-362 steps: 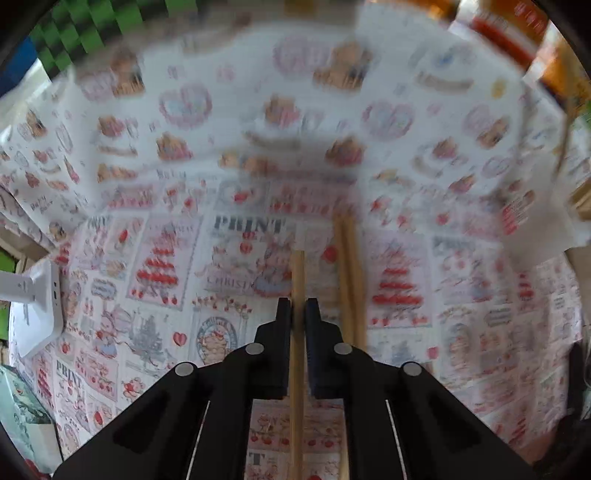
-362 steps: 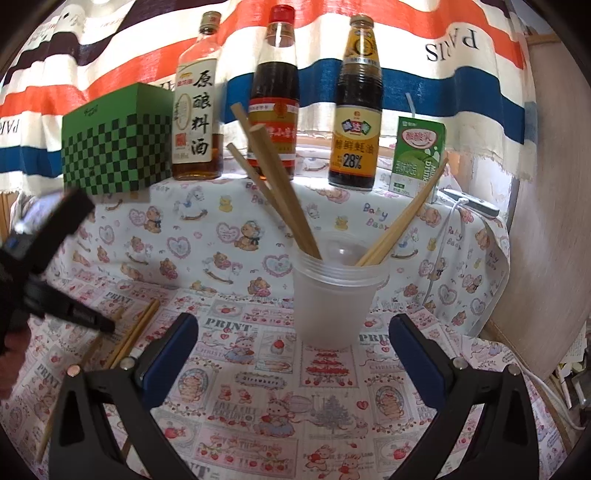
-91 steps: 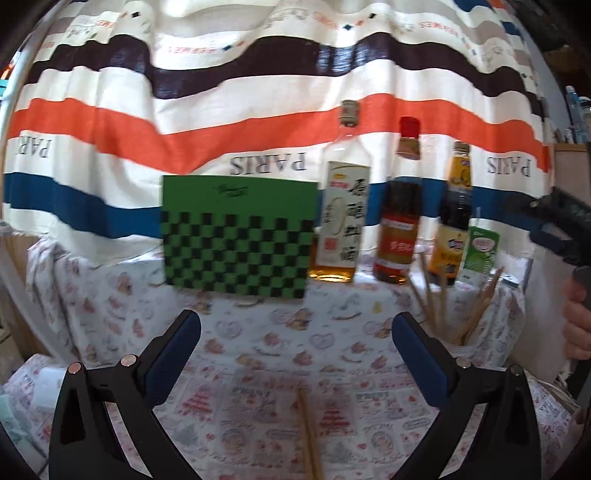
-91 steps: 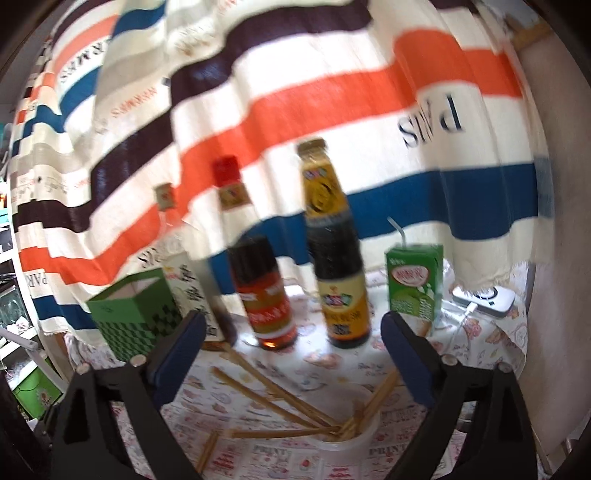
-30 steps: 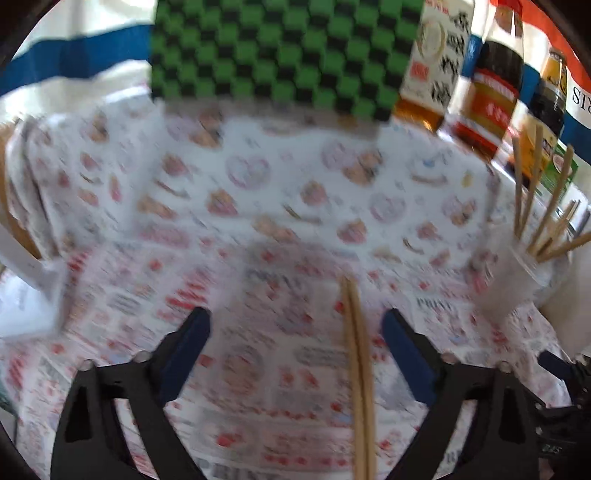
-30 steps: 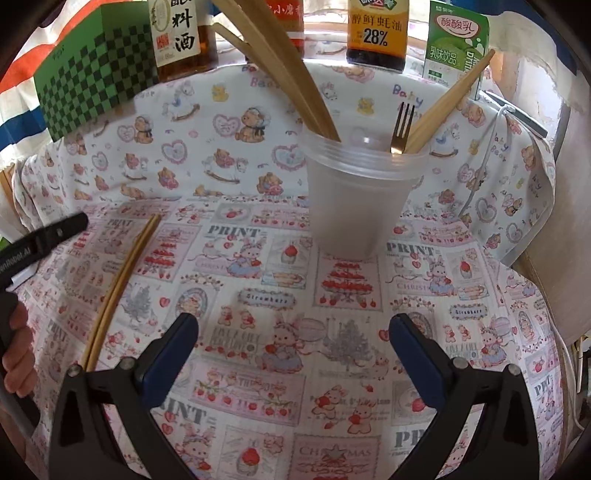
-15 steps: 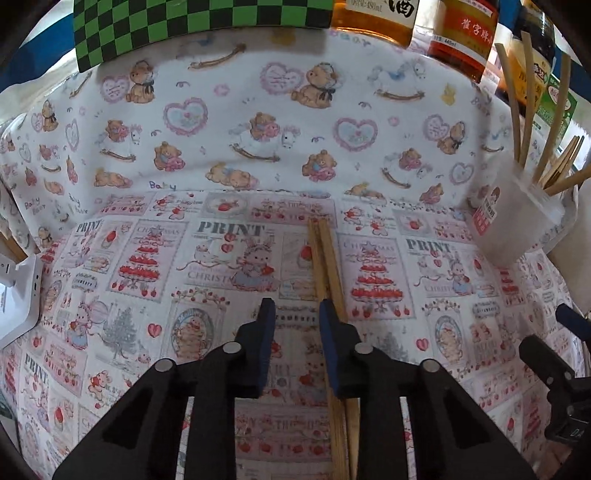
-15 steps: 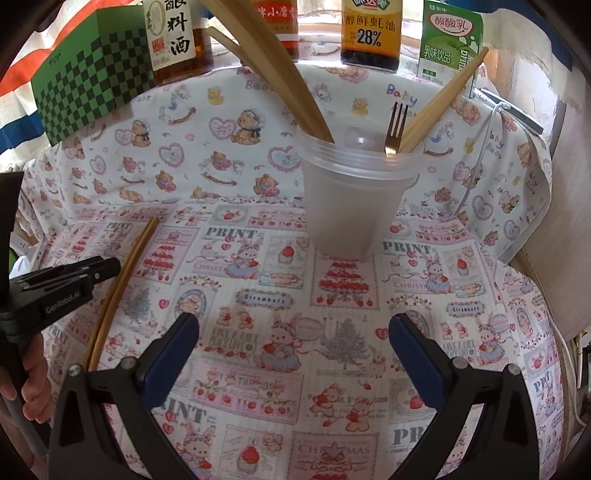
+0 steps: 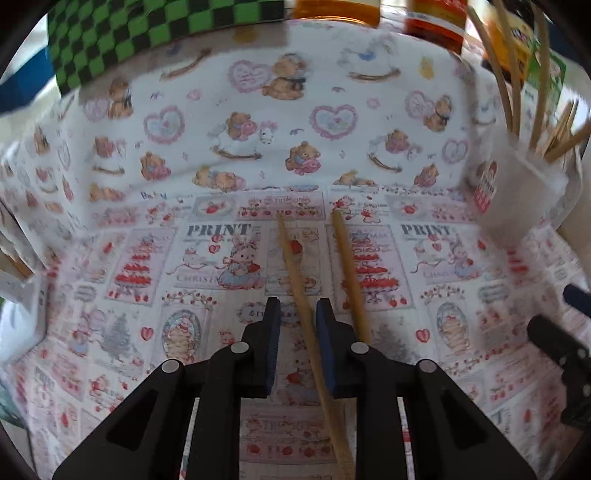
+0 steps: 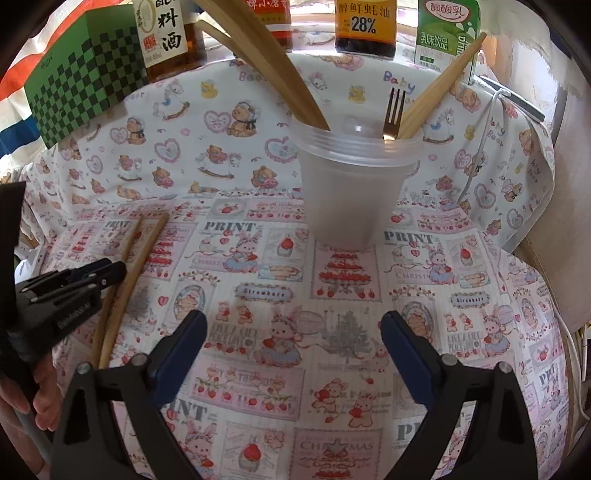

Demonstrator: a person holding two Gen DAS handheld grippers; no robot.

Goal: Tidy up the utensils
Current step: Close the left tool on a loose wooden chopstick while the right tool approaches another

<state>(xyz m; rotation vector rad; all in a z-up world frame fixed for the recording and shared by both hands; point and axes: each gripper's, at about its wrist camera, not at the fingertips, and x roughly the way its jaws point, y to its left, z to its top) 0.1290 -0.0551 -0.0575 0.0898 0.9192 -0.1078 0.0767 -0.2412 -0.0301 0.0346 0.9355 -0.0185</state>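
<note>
L wrist: chopstick (image 9: 295, 266) btwn fingers (image 9: 271, 332)

your left gripper (image 9: 297, 314) is matt black plastic with dull blue pads; the chopstick (image 9: 295, 269) between its fingers (image 9: 271, 328) is pale, bare-looking wood, matt, like the second chopstick (image 9: 347, 266) at its 3 o'clock. the surface (image 10: 288, 291) wears soft printed cloth, slightly creased. at 12 o'clock from your right gripper (image 10: 293, 328), whose jaws are closing on nothing, the cup (image 10: 347, 192) is frosted translucent plastic, and the fork (image 10: 392, 107) in it shines like metal. the bottles (image 10: 364, 26) are glossy glass with paper labels.
</note>
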